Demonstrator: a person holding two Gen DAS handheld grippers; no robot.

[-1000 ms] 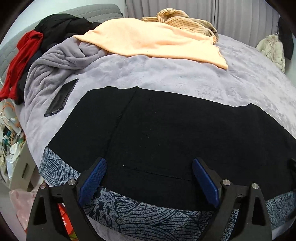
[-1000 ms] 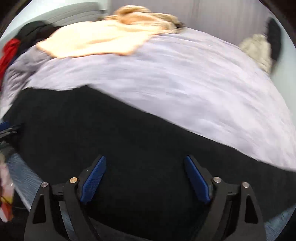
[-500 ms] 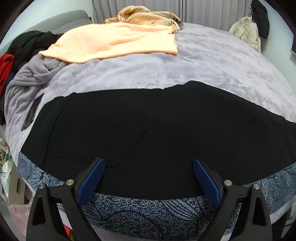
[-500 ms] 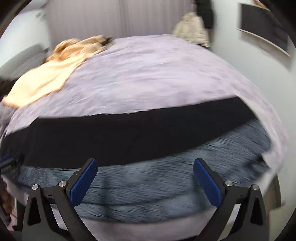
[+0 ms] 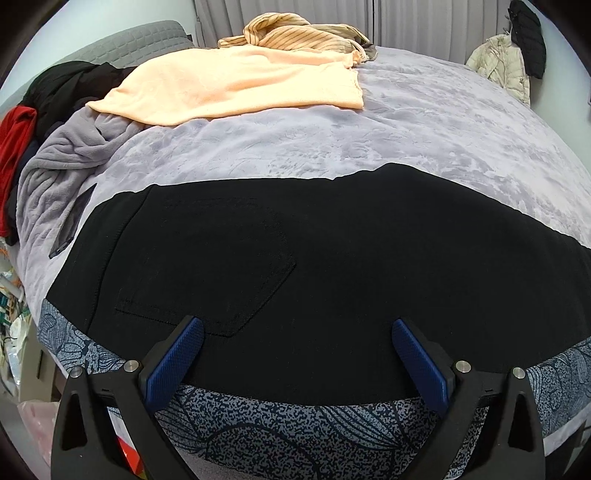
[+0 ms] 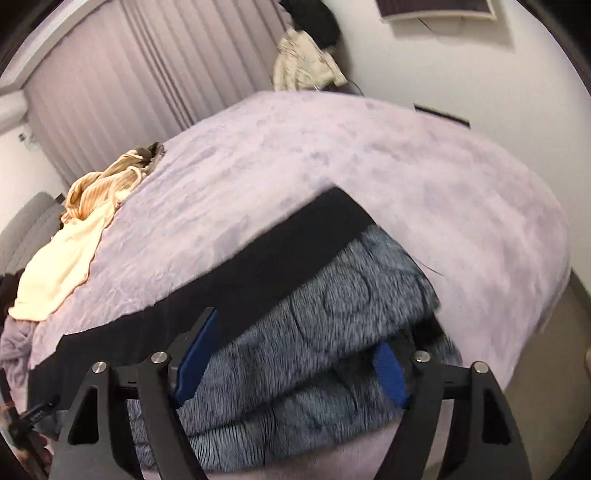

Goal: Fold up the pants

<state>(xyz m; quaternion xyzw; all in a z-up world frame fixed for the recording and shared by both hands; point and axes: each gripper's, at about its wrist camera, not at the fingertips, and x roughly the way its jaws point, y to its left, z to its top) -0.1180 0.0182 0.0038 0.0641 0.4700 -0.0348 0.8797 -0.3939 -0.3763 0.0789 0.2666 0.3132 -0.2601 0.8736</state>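
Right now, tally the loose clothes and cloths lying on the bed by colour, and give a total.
Black: 2, the pants and a heap by the headboard
Peach: 1, towel
Striped tan: 1, garment
Red: 1, garment
Total: 5

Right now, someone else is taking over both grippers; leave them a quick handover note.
Left gripper: open, empty, above the waist end of the pants.
Right gripper: jaws have just been closing, nothing between them; it is near the leg end.
Pants: laid out flat along the near edge of the bed.
Done: pants laid out lengthwise.
Left: grip both ends and fold across.
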